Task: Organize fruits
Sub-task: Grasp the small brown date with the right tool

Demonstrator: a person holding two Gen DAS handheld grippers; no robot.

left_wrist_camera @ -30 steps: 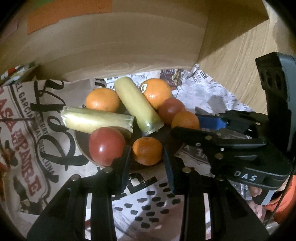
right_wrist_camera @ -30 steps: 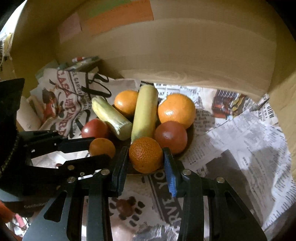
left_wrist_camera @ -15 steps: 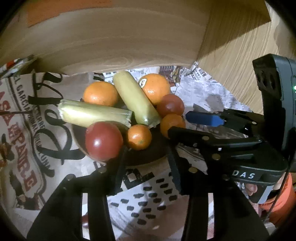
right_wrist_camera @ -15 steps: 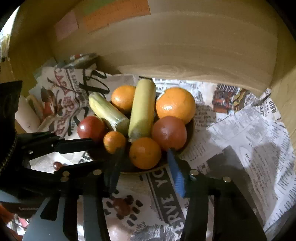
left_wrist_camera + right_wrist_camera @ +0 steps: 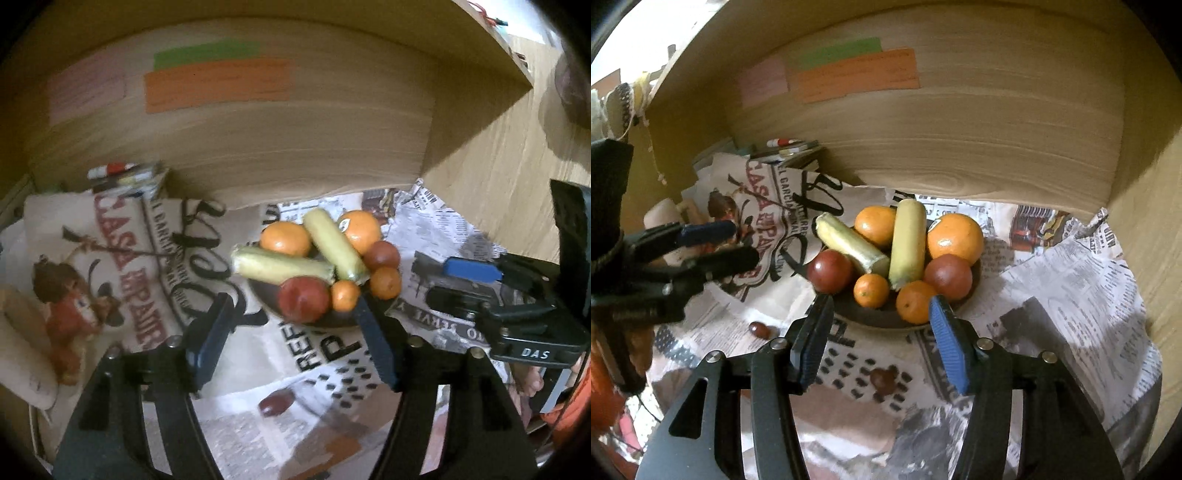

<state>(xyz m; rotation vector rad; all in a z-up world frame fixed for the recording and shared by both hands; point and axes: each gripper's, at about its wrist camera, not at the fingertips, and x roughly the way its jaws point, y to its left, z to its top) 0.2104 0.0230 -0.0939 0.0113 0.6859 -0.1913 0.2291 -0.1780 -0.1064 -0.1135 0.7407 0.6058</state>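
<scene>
A dark bowl (image 5: 871, 317) on newspaper holds two oranges, two yellow banana pieces (image 5: 908, 242), two red fruits and two small mandarins (image 5: 871, 290) at its front. The bowl also shows in the left wrist view (image 5: 332, 321). My left gripper (image 5: 291, 339) is open and empty, held back from the bowl's front. My right gripper (image 5: 879, 332) is open and empty, also just in front of the bowl. Each gripper shows in the other's view, the right gripper (image 5: 469, 280) beside the bowl's right and the left gripper (image 5: 713, 243) at its left.
A wooden back wall (image 5: 960, 129) with coloured paper notes and a wooden side wall (image 5: 1156, 240) enclose the space. A printed paper bag (image 5: 761, 206) lies left of the bowl. Two small dark fruits (image 5: 759, 329) lie on the newspaper in front.
Both grippers let go of the small mandarins into the bowl's front, opened wide and drew back from the bowl.
</scene>
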